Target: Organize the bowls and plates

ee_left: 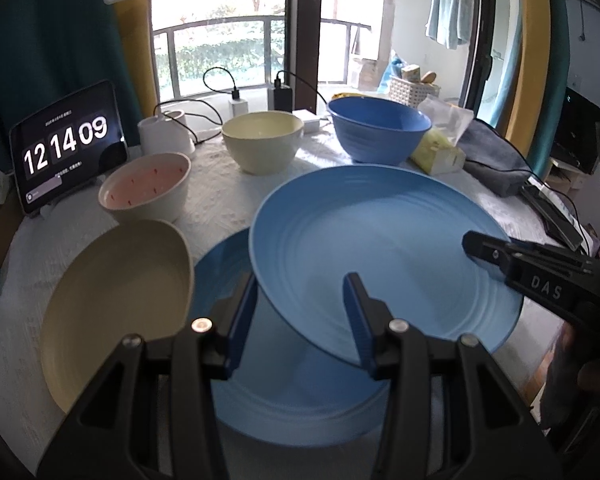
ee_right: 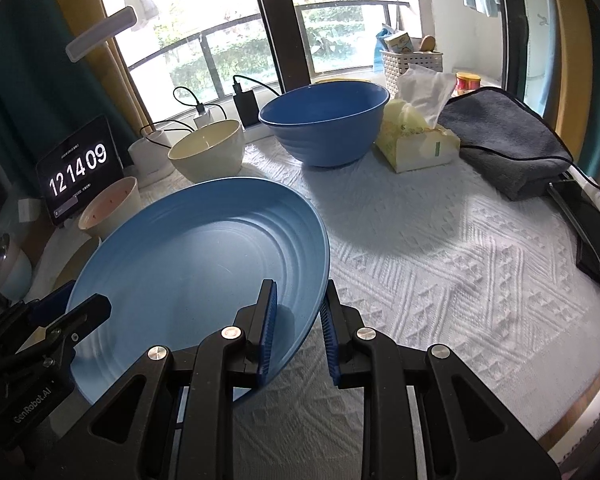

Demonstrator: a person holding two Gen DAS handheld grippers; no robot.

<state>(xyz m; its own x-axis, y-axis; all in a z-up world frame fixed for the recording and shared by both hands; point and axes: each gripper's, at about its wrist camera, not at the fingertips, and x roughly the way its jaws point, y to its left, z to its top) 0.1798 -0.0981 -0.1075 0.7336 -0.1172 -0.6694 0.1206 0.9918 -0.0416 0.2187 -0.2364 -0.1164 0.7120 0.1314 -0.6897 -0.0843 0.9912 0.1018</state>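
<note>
A light blue plate [ee_left: 380, 248] hangs tilted above a second blue plate [ee_left: 284, 392] that lies on the table. My right gripper [ee_right: 298, 316] is shut on the raised plate's [ee_right: 204, 264] right rim. My left gripper [ee_left: 300, 312] is open, its fingers on either side of the raised plate's near rim; it also shows in the right wrist view [ee_right: 70, 308]. A beige plate [ee_left: 120, 300] lies to the left. A pink-lined bowl [ee_left: 146, 188], a cream bowl [ee_left: 260, 140] and a big blue bowl [ee_left: 376, 132] stand behind.
A tablet clock [ee_left: 66, 144] stands at the back left. A tissue pack [ee_right: 416, 140], a folded grey towel [ee_right: 508, 136] and a dark flat device [ee_right: 588, 236] lie at the right. Chargers and cables [ee_left: 236, 96] sit by the window. White textured cloth [ee_right: 440, 272] covers the table.
</note>
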